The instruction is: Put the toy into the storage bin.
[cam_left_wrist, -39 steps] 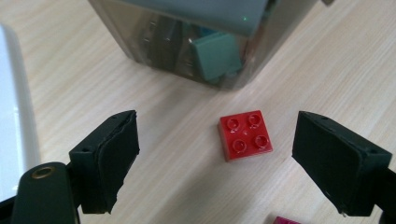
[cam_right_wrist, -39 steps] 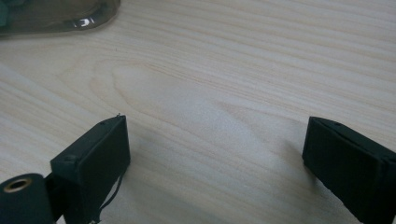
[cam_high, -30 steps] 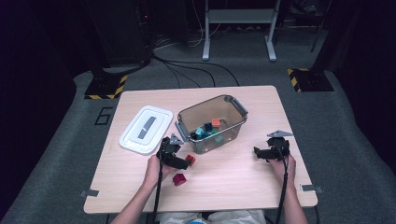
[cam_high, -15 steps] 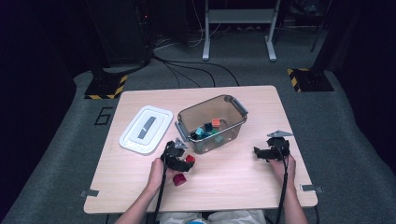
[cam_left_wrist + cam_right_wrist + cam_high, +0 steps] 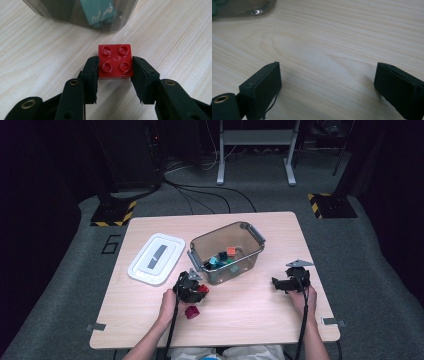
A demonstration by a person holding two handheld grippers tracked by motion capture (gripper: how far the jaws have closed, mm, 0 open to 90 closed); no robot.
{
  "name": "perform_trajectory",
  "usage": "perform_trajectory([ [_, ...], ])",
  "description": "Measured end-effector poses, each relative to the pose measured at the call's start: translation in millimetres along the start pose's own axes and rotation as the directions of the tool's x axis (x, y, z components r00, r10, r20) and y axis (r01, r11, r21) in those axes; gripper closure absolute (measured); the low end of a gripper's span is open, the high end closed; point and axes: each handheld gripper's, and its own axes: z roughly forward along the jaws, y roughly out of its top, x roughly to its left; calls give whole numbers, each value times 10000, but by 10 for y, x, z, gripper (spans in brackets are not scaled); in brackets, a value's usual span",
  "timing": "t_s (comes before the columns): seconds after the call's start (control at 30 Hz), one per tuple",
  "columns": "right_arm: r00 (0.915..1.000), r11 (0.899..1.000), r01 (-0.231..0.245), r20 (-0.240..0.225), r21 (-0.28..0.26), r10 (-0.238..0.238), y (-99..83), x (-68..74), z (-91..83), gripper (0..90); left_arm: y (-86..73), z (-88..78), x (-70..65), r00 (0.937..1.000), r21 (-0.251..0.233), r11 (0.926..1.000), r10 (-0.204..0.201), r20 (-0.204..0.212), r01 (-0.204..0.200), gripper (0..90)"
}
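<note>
The left tongs [image 5: 115, 75] have just been closing, and now both black pads press on the sides of a small square red plastic building brick [image 5: 115, 60] with four studs on top. The brick sits on the light wood-grain desk [image 5: 172, 32]. Just past it is the rounded corner of a smoky clear plastic bin [image 5: 62, 15], with a teal block [image 5: 98, 11] showing through the wall.
</note>
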Motion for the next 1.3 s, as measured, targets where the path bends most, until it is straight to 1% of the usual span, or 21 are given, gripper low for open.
perform_trajectory([
  [0.07,10000,10000,2,-5,3,-2,0,0,0,69,-8,-7,6,10000,10,10000,25,-4,-25,585],
  [0.1,10000,10000,27,-6,-1,-27,0,-2,0,69,-13,-10,7,10000,1,10000,-24,-46,24,586],
  [0.27,10000,10000,14,-11,0,-14,0,-2,0,69,-27,-58,34,10000,-101,9999,44,19,-44,586],
  [0.33,10000,10000,33,-6,-5,-33,0,-2,0,69,-40,-77,44,10000,-175,9998,55,-39,-56,587],
  [0.37,10000,10000,7,-5,3,-7,0,-1,0,69,-52,-93,48,10000,-200,9998,-52,20,52,587],
  [0.4,10000,10000,42,-8,-7,-42,0,-3,1,69,-59,-106,56,10000,-244,9997,-12,-22,11,587],
  [0.57,10000,10000,14,-4,0,-14,0,-1,0,69,-100,-221,101,9999,-242,9997,-44,-134,41,590],
  [0.77,10000,10000,37,2,-4,-37,0,-2,0,69,-135,-364,195,9996,-273,9996,-124,-269,116,591],
  [0.8,10000,10000,7,5,0,-7,0,0,0,69,-136,-382,202,9995,-293,9994,-185,-263,177,591],
  [0.97,10000,10000,21,7,-4,-21,0,0,1,69,-121,-531,275,9989,-346,9992,-192,-427,177,590],
  [1.0,10000,10000,6,7,-1,-6,0,0,0,68,-115,-565,291,9986,-443,9988,-236,-464,215,591],
  [1.1,10000,10000,5,3,5,-5,0,0,0,68,-87,-676,338,9981,-436,9989,-200,-574,175,591],
  [1.23,10000,10000,29,3,-3,-29,0,-1,0,69,-57,-779,387,9977,-599,9980,-261,-630,223,591],
  [1.3,10000,10000,6,0,2,-6,0,0,0,69,-33,-830,409,9971,-574,9982,-219,-733,177,591],
])
